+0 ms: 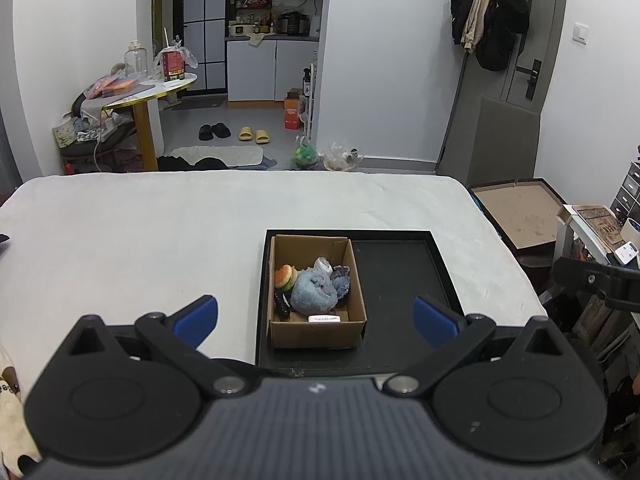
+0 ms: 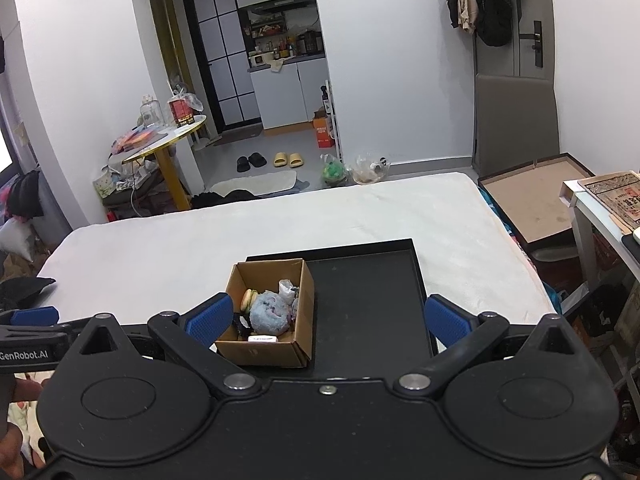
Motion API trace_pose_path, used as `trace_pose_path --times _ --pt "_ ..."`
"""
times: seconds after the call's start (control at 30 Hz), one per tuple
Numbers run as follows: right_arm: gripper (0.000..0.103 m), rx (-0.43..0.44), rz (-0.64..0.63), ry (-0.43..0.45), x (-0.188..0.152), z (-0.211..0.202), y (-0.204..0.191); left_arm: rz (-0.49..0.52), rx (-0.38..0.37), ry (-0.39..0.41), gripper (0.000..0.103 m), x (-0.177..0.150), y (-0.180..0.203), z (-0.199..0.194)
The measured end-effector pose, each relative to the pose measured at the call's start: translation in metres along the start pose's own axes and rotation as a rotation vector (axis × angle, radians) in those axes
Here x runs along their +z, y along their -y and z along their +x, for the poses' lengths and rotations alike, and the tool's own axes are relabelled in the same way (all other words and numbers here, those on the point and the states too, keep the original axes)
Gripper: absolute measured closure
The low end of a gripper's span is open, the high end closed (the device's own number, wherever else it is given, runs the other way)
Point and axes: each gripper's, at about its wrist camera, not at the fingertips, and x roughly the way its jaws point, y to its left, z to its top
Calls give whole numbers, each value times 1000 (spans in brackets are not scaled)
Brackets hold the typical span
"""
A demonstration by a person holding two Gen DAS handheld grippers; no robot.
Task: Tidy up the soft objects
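— How do my tongs stand?

— I see the left tongs [image 1: 316, 322] spread wide, blue pads [image 1: 198, 320] far apart, nothing between them. The right tongs [image 2: 328, 320] are spread just as wide and empty.

— And beside them?

— The left tongs' arm shows at the right view's left edge.

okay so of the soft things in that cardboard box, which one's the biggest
The light blue fuzzy ball in the middle of the cardboard box. It dwarfs the small burger toy to its left and the crumpled grey-blue piece to its right.
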Motion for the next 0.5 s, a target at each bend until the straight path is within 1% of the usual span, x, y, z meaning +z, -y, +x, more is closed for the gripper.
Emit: trace_pose_path --times 0.13,0.5 --pt "0 -11 -7 -1 -1 2 -2 -6 0 -4 0 0 -1 1" --pt "0 -9 10 -2 -1 1 1 -13 5 -3 0 -2 -2 3"
